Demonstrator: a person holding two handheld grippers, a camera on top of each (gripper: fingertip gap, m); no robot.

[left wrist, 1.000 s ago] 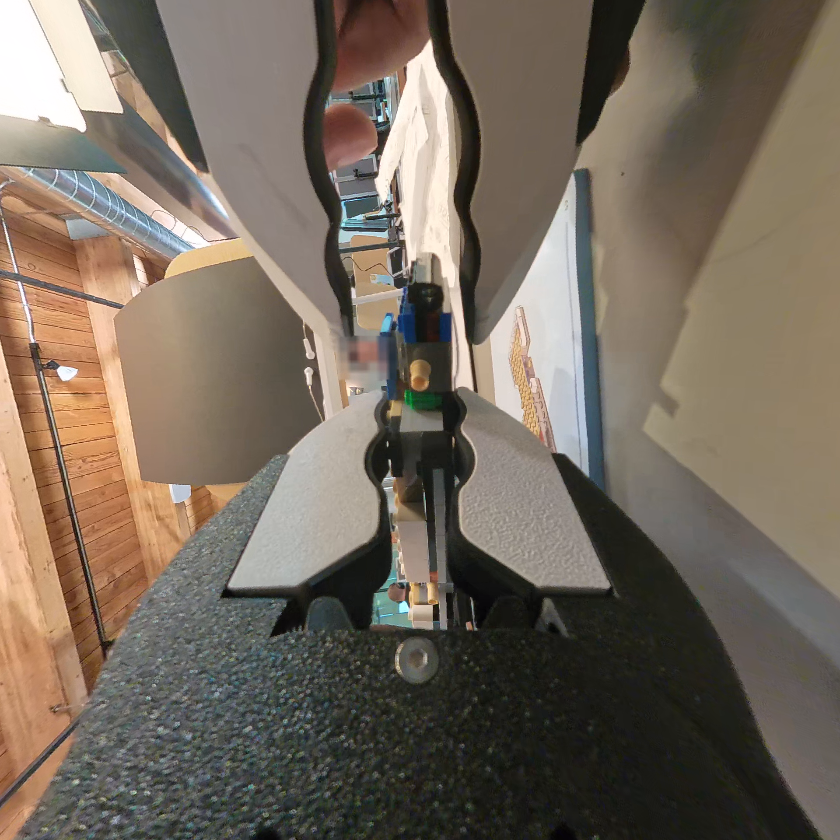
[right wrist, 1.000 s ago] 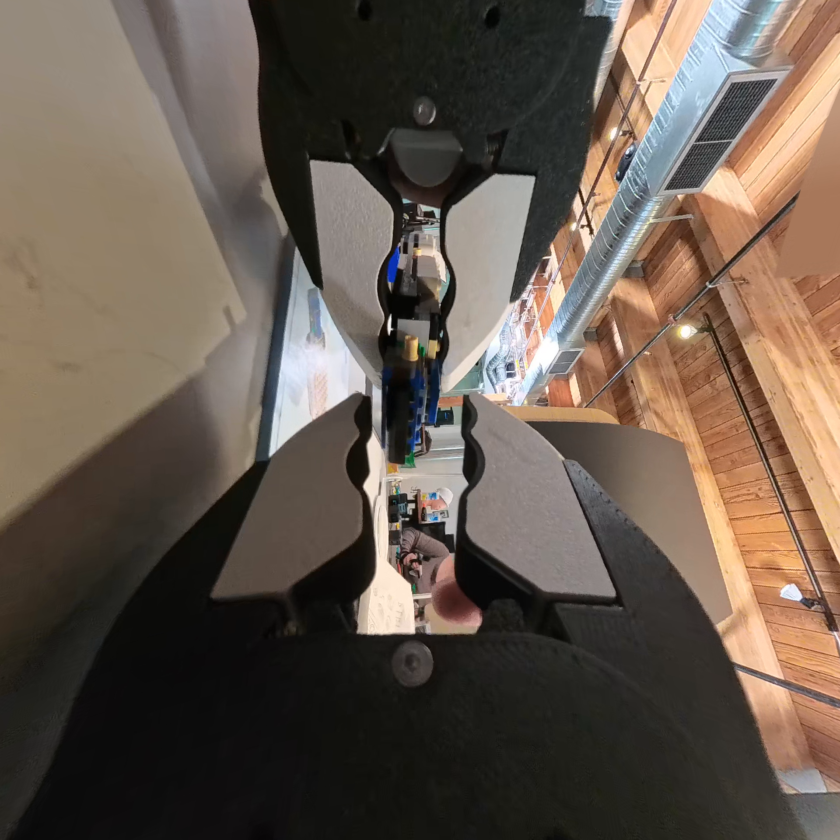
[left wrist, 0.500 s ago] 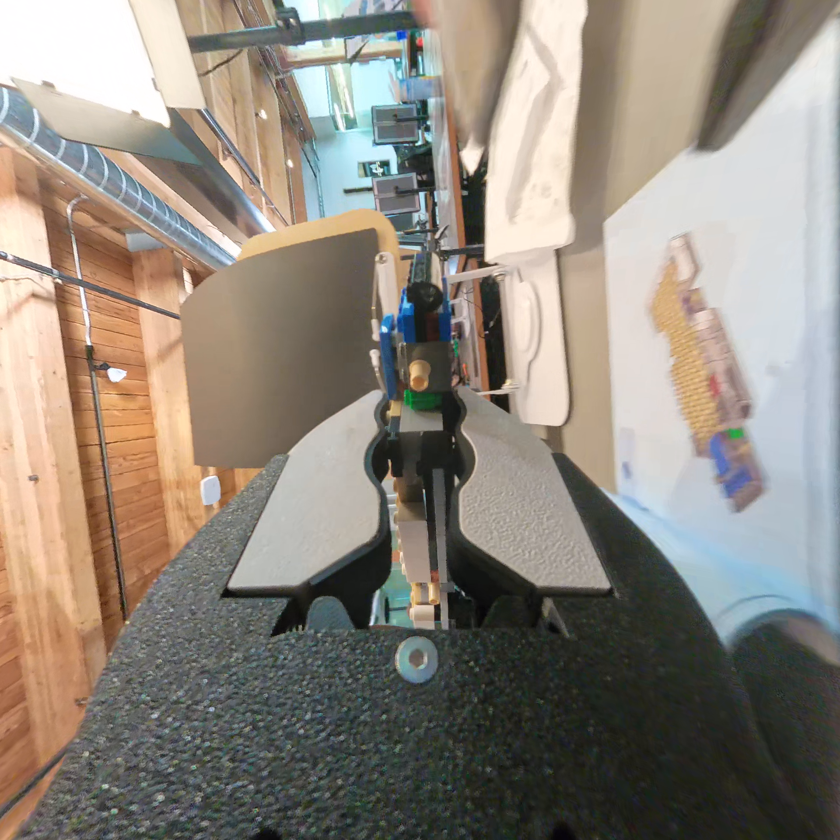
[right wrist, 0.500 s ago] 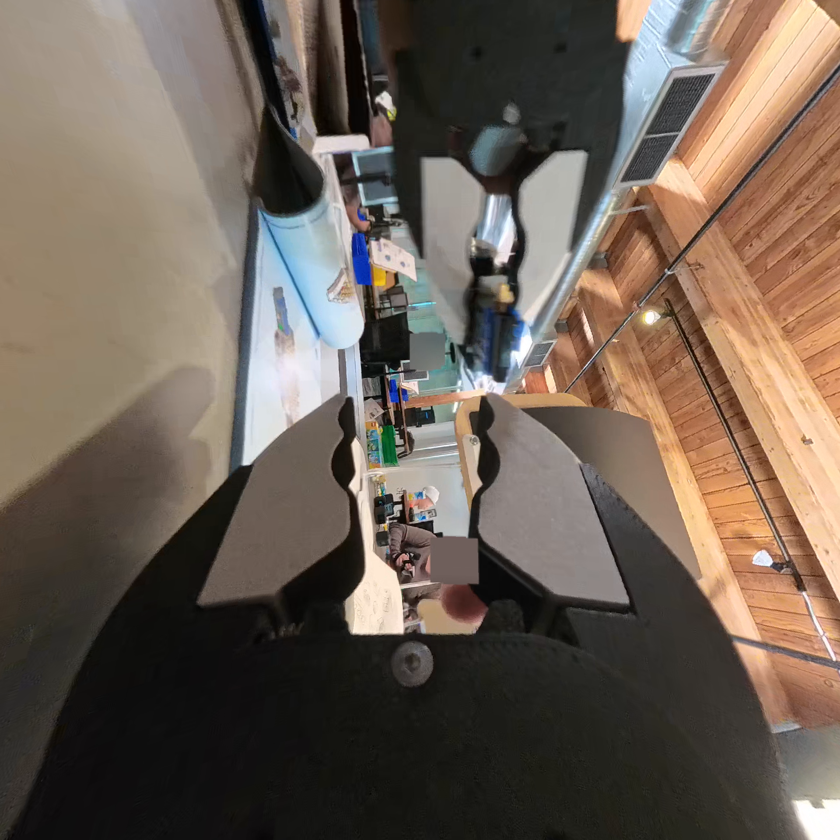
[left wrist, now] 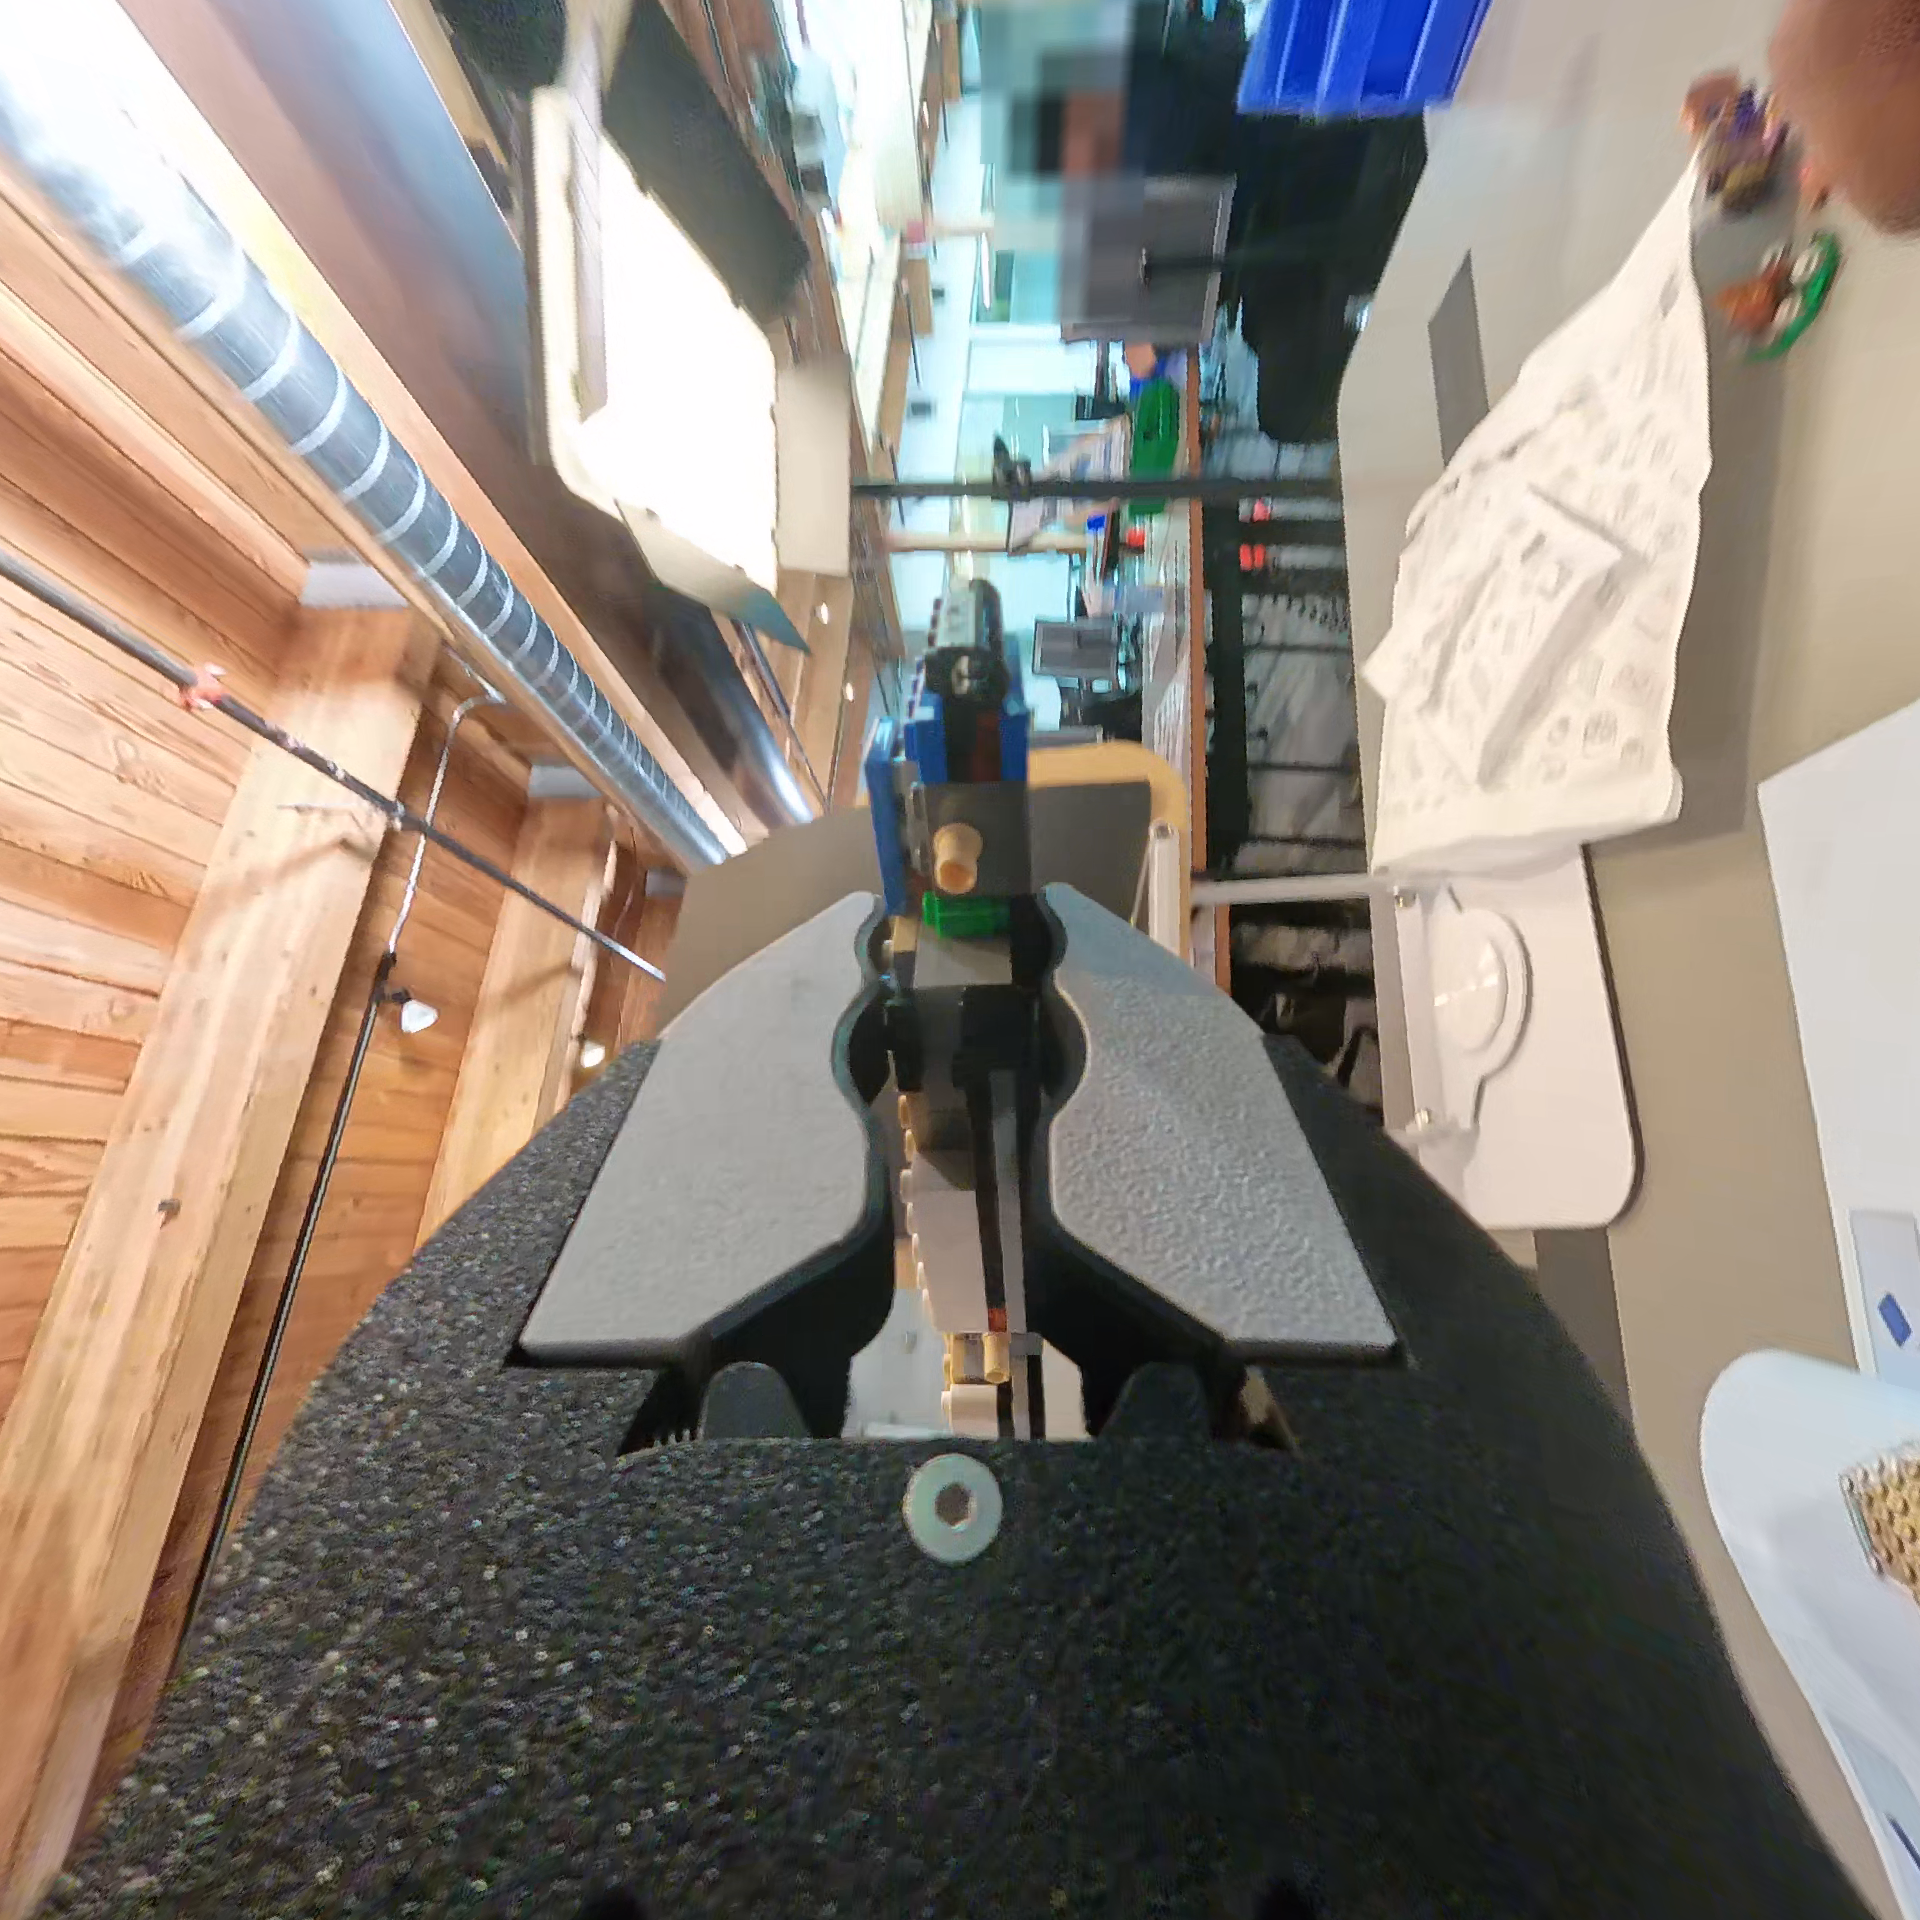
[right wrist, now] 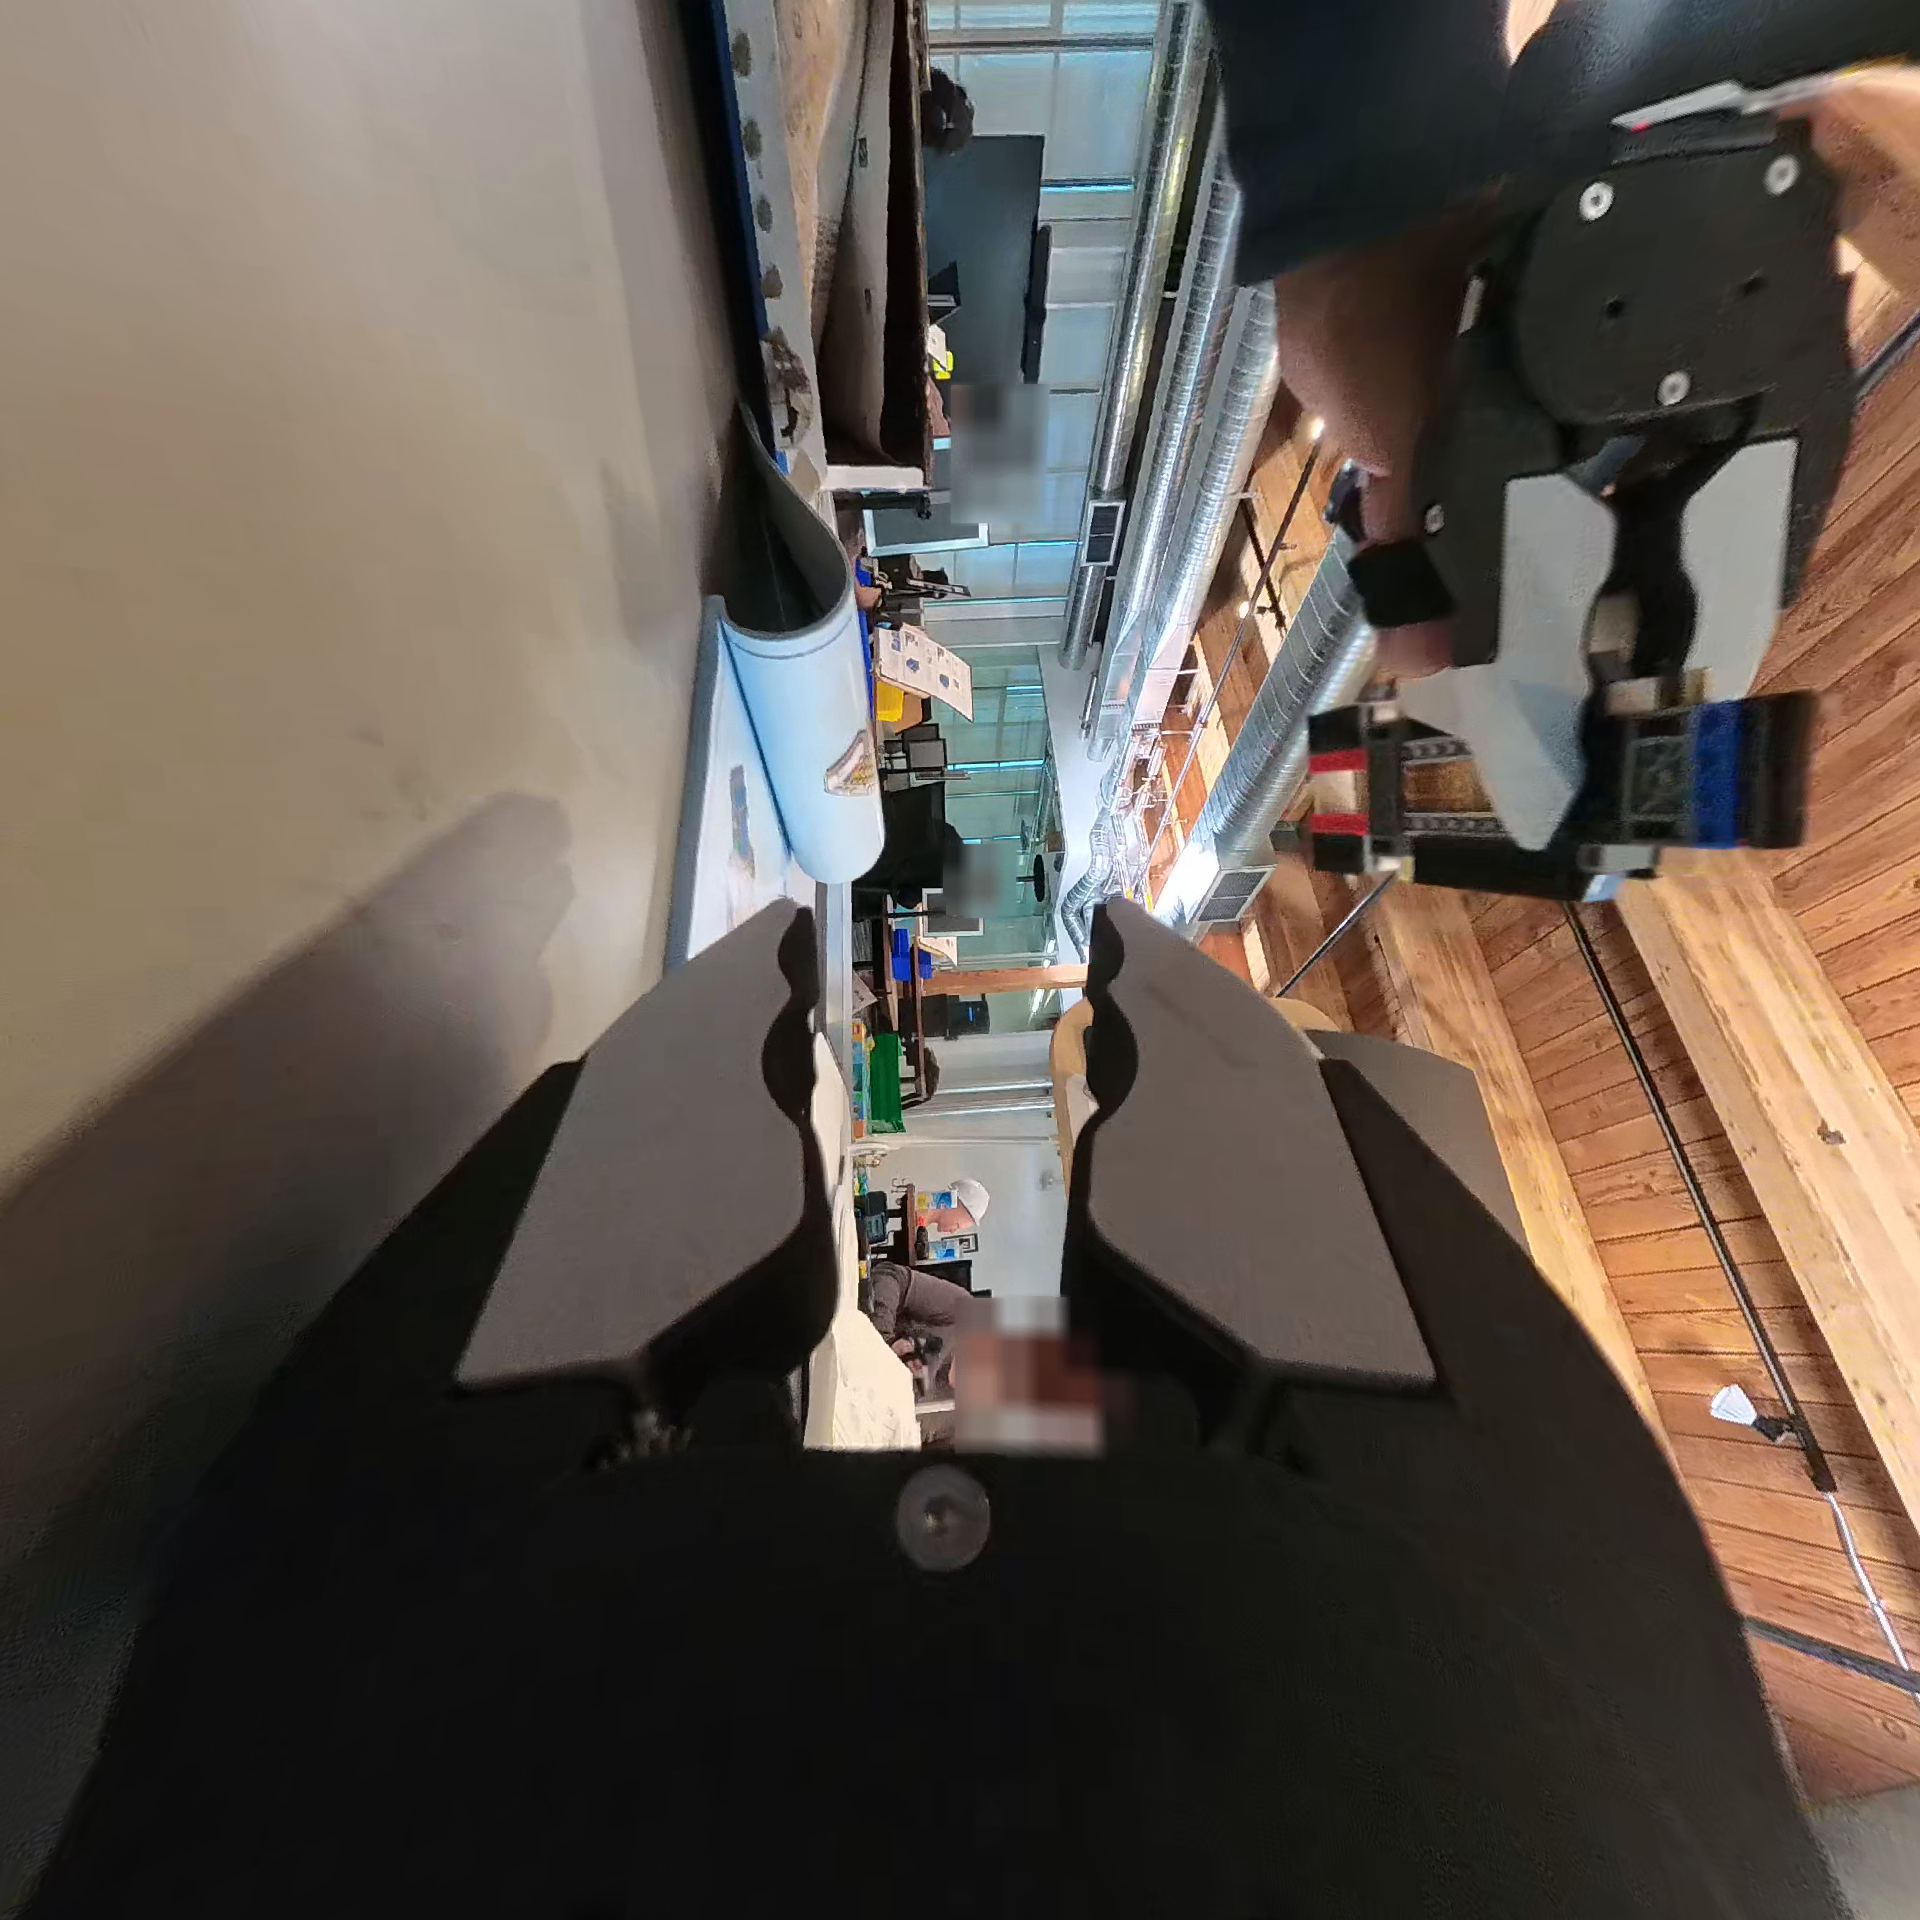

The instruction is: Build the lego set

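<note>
Brick-built toy model [left wrist: 961, 831], a narrow assembly of small interlocking plastic bricks in blue, black, dark grey, green, tan and white, sits clamped in the left gripper [left wrist: 961, 935], whose 2 grey wavy-edged fingers [left wrist: 727, 1143] press on its dark grey and black midsection from either side. It looks light and rigid piece by piece, but I judge it fragile as a whole: studded joints can pop apart under a twist or a hard squeeze, and the smooth plastic faces are likely slippery, so the flat dark grey block at the middle seems the safest place to take hold, not the thin blue plate or the small tan peg that sticks out. Relative to the left gripper, the blue, green and tan end of the model juts forward past the fingertips, while a white and tan end runs back between the fingers toward the gripper's body. In the right wrist view the same model [right wrist: 1558, 800] shows as a long bar lying crosswise in the left gripper [right wrist: 1652, 727], with red, white and black bricks on one side of the fingers and a blue block on the other; a hand [right wrist: 1351, 436] is behind that gripper. The right gripper [right wrist: 945, 935] stands with its jaws wide apart and nothing between its dark fingers [right wrist: 675, 1143]; from it the model is up and to the right, well apart. Beyond lie a curled pale blue sheet [right wrist: 821, 748] and a grey tabletop [right wrist: 312, 416].
</note>
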